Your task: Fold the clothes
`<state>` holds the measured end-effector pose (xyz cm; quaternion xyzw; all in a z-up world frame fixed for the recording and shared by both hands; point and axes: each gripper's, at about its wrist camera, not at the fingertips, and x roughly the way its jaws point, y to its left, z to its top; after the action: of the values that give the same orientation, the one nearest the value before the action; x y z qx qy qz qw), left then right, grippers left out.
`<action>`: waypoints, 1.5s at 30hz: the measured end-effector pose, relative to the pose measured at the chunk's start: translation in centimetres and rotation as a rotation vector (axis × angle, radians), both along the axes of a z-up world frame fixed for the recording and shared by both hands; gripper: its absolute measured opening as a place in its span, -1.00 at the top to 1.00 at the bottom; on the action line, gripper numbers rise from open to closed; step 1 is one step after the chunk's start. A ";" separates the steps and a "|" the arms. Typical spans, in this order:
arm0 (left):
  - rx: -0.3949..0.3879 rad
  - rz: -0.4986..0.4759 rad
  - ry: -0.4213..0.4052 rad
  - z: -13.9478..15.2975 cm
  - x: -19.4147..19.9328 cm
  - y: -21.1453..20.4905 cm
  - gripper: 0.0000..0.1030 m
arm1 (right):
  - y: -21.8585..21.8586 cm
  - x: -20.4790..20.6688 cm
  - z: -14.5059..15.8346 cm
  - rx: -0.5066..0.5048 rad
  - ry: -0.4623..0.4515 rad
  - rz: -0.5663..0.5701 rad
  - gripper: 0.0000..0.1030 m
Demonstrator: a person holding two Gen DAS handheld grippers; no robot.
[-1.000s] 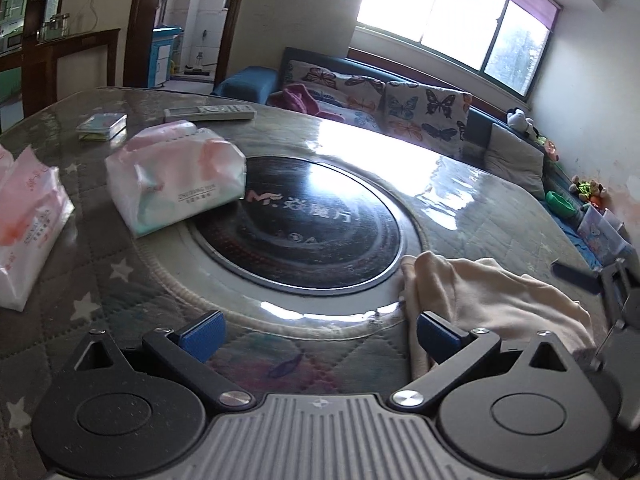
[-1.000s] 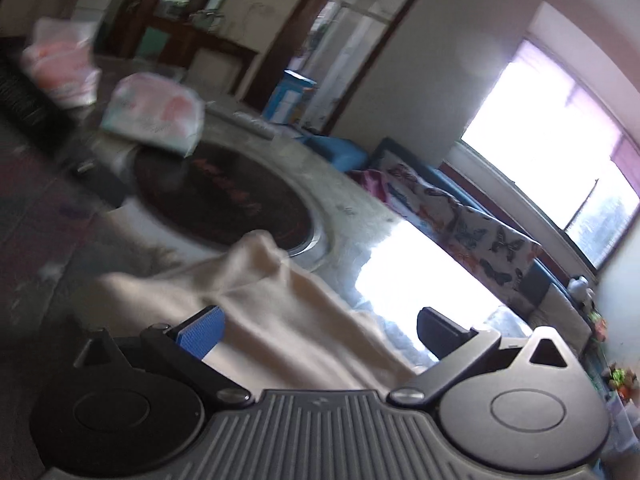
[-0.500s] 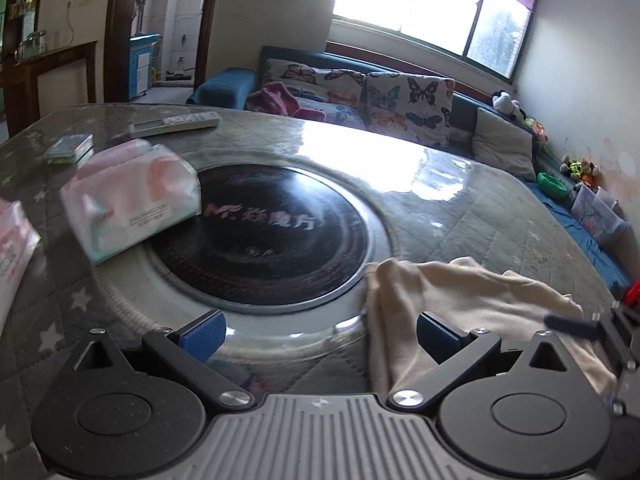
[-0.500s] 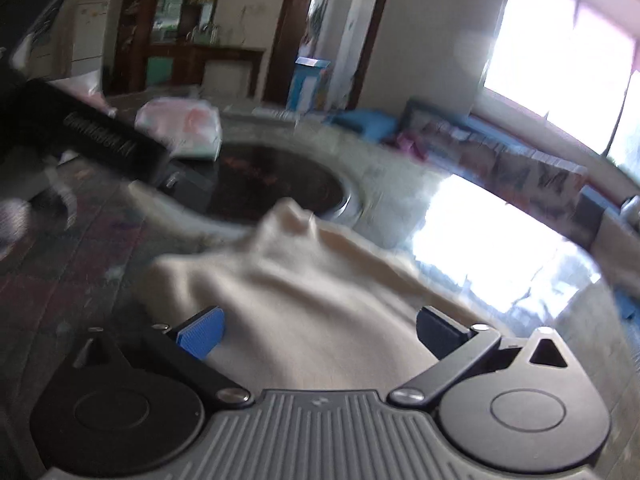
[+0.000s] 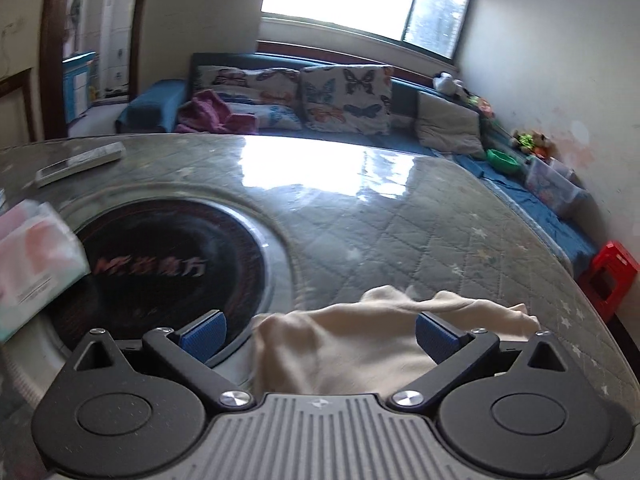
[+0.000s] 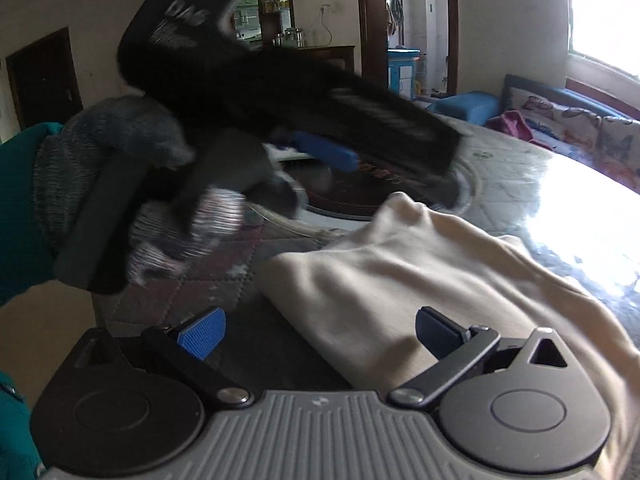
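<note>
two open grippers hovering over a cream garment on the round table

i am holding my left gripper (image 5: pixel 318 330) low over the near edge of the table (image 5: pixel 400 232), its jaws spread wide with nothing between the blue pads but air above cloth. the cream garment (image 5: pixel 360 344) is lying rumpled on the quilted table cover at the near right, its left edge just beside the rim of the dark round hotplate (image 5: pixel 160 268) set into the table's middle. a pink-and-white tissue pack (image 5: pixel 32 264) is sitting at the left of the hotplate, and a remote control (image 5: pixel 78 163) is lying at the far left. beyond the table, a blue sofa (image 5: pixel 400 120) with butterfly cushions is running under the bright window.

i am holding my right gripper (image 6: pixel 318 330) just over the near left corner of the same garment (image 6: pixel 400 280), jaws wide too and gripping nothing. through its camera, my left gripper (image 6: pixel 320 152) is crossing the frame, blurred, above the far left edge of the cloth, with my gloved hand (image 6: pixel 132 184) wrapped around its handle and a teal sleeve (image 6: pixel 20 208) showing at the left edge.
</note>
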<state>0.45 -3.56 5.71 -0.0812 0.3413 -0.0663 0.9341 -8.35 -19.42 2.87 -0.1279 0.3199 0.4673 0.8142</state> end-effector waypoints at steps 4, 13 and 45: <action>0.043 -0.003 0.035 -1.3 1.4 -0.6 -0.83 | 0.3 -0.6 -0.5 -0.001 0.031 0.033 -0.98; 0.136 0.042 0.111 -4.6 2.8 -0.3 -0.81 | -0.8 -2.6 -0.9 -0.024 0.046 0.089 -0.98; 0.151 -0.049 0.051 -4.5 -4.0 -0.6 -0.81 | -9.2 13.1 -1.6 0.230 0.325 -0.406 -0.99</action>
<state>-3.53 -4.21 1.19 -0.0036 0.3708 -0.0611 0.9267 4.72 -28.61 1.29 0.1086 0.4103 0.3423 0.8383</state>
